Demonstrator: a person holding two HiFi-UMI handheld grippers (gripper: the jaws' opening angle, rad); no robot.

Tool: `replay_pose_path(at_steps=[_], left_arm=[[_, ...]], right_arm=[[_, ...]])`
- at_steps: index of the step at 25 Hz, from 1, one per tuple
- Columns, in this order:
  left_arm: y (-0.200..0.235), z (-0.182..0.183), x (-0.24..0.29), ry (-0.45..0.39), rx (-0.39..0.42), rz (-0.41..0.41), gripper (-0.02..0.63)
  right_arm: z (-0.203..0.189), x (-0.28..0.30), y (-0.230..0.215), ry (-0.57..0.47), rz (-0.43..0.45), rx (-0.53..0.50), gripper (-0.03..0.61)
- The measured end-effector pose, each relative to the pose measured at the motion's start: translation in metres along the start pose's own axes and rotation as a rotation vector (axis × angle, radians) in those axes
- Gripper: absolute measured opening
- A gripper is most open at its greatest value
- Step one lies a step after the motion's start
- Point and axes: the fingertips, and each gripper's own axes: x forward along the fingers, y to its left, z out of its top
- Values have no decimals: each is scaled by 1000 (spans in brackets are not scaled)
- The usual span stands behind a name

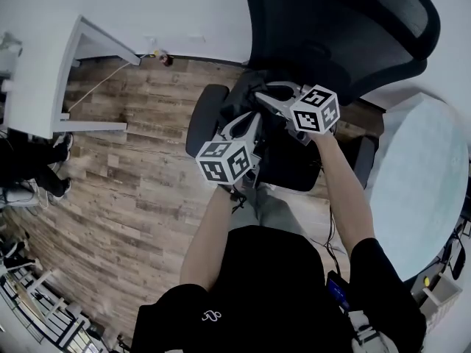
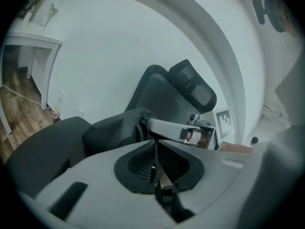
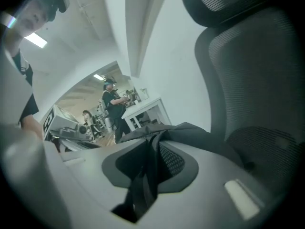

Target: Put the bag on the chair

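Observation:
A black office chair [image 1: 346, 28] stands in front of me, its mesh back [image 3: 257, 80] close on the right in the right gripper view. The black bag [image 1: 283, 157] hangs low over the seat between my two grippers. My left gripper [image 1: 249, 120] is shut, and a thin black strap [image 2: 164, 194] runs down from between its pads. The bag's crumpled body [image 2: 114, 128] lies just beyond those jaws. My right gripper [image 1: 266, 95] is shut on a fold of black strap [image 3: 145, 175], with the bag's fabric [image 3: 190, 130] just past it. The two grippers sit close together.
A white desk [image 1: 44, 72] stands at the left on the wooden floor [image 1: 140, 168]. A round pale table [image 1: 419, 182] is close at the right. The chair's armrest [image 1: 204, 116] juts out left of the grippers. People [image 3: 112, 104] stand far off in the room.

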Motion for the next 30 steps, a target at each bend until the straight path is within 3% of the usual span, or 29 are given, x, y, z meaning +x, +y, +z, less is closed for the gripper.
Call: replay_pose_path(at_steps=[8, 13, 16, 20, 24, 26, 30], left_arm=[[-31, -13, 31, 81, 14, -83, -6], [-53, -23, 40, 111, -3, -119, -6], [-66, -19, 44, 110, 6, -144, -6], [-84, -3, 49, 81, 35, -174, -6], [-101, 27, 51, 21, 105, -176, -6], [-108, 45, 53, -5, 182, -145, -6], [-130, 83, 53, -71, 362, -74, -6]], right_arm=[[-22, -48, -41, 9, -220, 88, 127], [-25, -80, -50, -7, -339, 123, 272], [-15, -103, -50, -77, -378, 142, 272], [0, -136, -44, -179, -442, 138, 246], [24, -177, -33, -351, -540, 144, 84], [41, -200, -27, -455, -589, 160, 5], [74, -235, -12, -613, -653, 158, 5]])
